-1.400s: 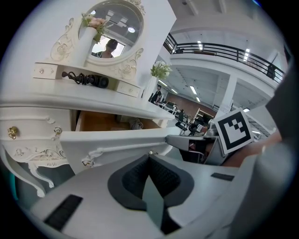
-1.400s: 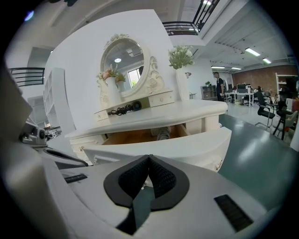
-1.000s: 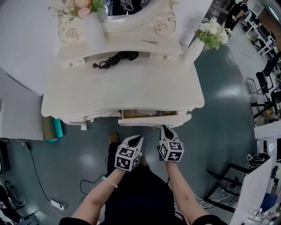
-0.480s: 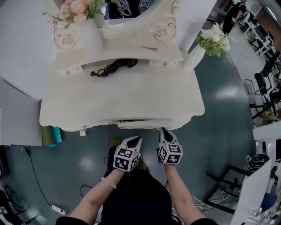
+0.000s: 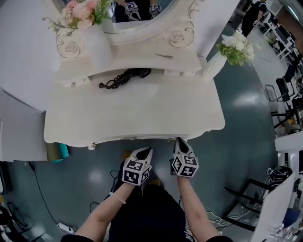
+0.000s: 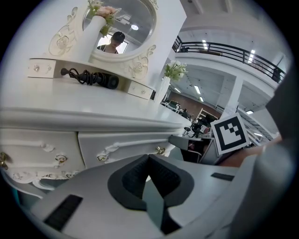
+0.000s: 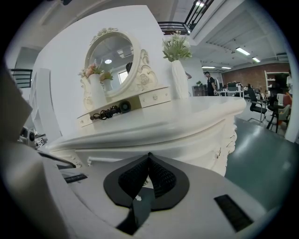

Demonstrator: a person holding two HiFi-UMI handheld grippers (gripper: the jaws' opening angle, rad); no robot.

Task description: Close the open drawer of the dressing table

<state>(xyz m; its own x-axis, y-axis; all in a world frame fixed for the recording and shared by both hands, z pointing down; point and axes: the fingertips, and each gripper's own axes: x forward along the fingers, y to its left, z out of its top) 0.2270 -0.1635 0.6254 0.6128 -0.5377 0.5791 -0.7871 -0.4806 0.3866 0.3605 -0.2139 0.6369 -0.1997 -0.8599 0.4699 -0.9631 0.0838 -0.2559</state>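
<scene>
Sitting flush in the front of the white dressing table (image 5: 142,116), the drawer (image 6: 124,140) shows a pale carved front with one slim handle fixed by two brass studs; from the head view it is tucked under the table's front edge. Both forearms reach forward from the body, side by side, low before that edge. The right gripper (image 5: 179,141) points its tip up to the edge, though contact cannot be judged; the left gripper (image 5: 147,150) sits just short of it. Each gripper has its jaws pressed together with nothing between them. On the table lies one black corded hair tool (image 5: 125,75). Behind it stands one oval mirror (image 5: 139,12), with two vases: one holding pink flowers (image 5: 94,42) at the left, one holding white flowers (image 5: 213,64) at the right corner.
</scene>
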